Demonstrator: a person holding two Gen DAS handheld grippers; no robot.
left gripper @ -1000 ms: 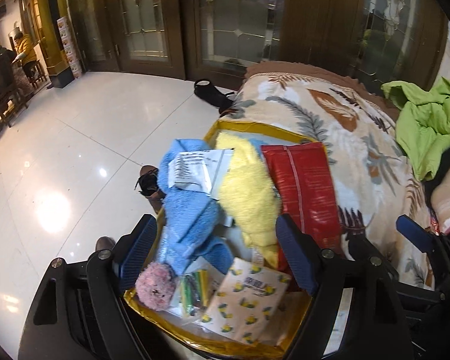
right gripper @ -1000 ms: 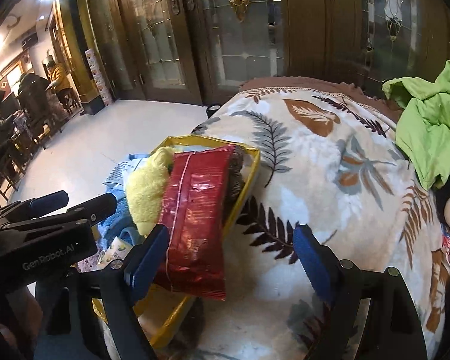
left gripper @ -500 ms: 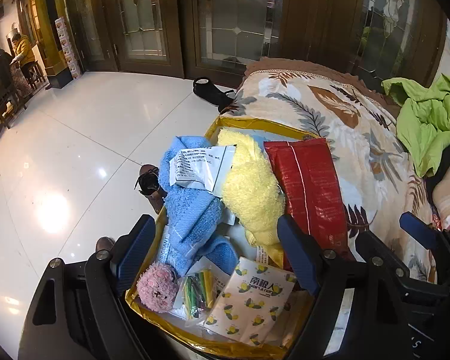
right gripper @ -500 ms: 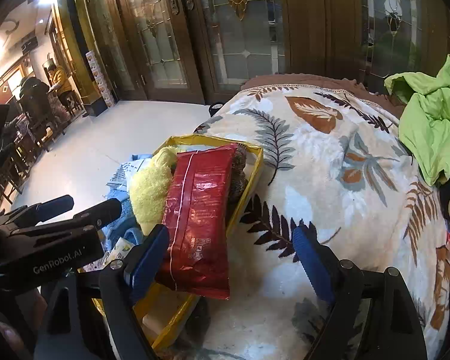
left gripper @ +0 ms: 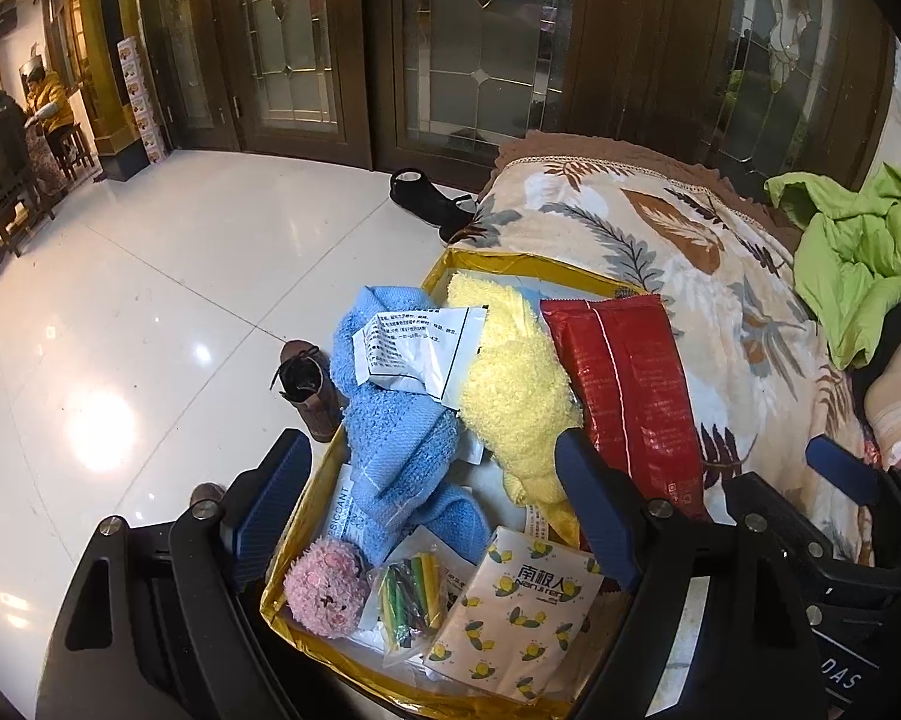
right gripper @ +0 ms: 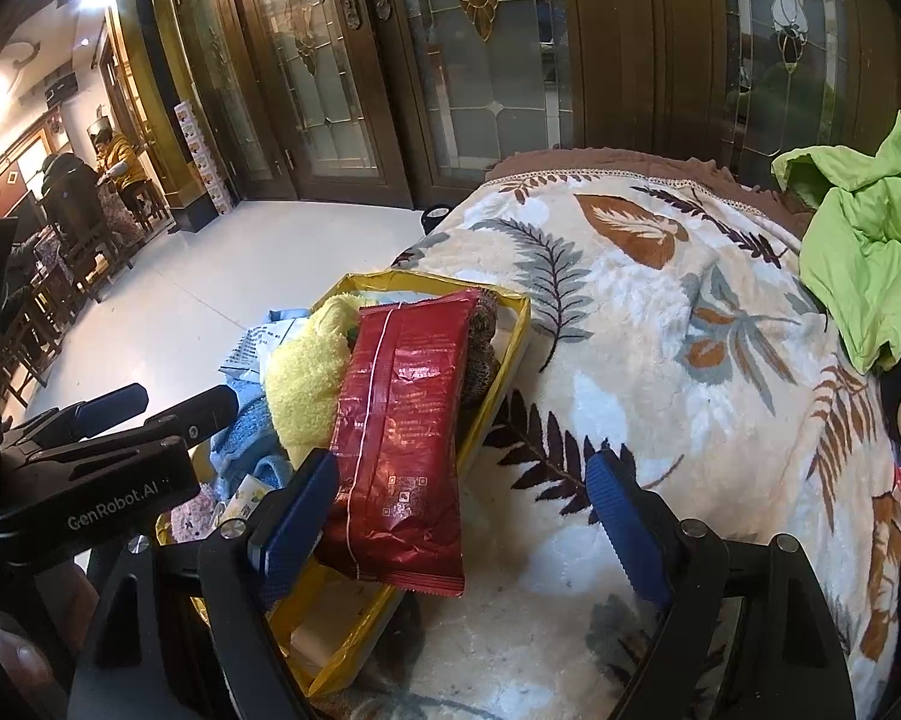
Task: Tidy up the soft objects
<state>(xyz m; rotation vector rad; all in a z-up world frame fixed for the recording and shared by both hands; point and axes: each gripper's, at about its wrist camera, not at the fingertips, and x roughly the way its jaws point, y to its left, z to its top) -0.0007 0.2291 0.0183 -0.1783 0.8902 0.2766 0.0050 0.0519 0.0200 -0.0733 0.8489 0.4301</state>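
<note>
A gold-rimmed box point(left gripper: 492, 261) lies on the leaf-print blanket, packed with soft items. Inside are a blue towel point(left gripper: 399, 441), a yellow fluffy cloth point(left gripper: 513, 387), a red foil packet point(left gripper: 627, 387), a pink plush ball point(left gripper: 327, 588), a white printed sachet point(left gripper: 417, 351) and a lemon-print packet point(left gripper: 519, 618). My left gripper point(left gripper: 432, 507) hovers open over the box's near end, nothing between its fingers. My right gripper point(right gripper: 462, 525) stands open beside the box point(right gripper: 513, 330), its left finger by the red packet point(right gripper: 405, 435); the yellow cloth point(right gripper: 306, 387) shows behind it.
The leaf-print blanket point(right gripper: 660, 330) spreads to the right, with a green jacket point(right gripper: 870, 240) at its far right edge. A brown shoe point(left gripper: 306, 387) and a black shoe point(left gripper: 426, 195) lie on the glossy white floor point(left gripper: 150, 300). People sit at far left.
Both grippers have drawn back and risen slightly, so more of the box shows. The box's contents have not shifted. Both grippers stay open.
</note>
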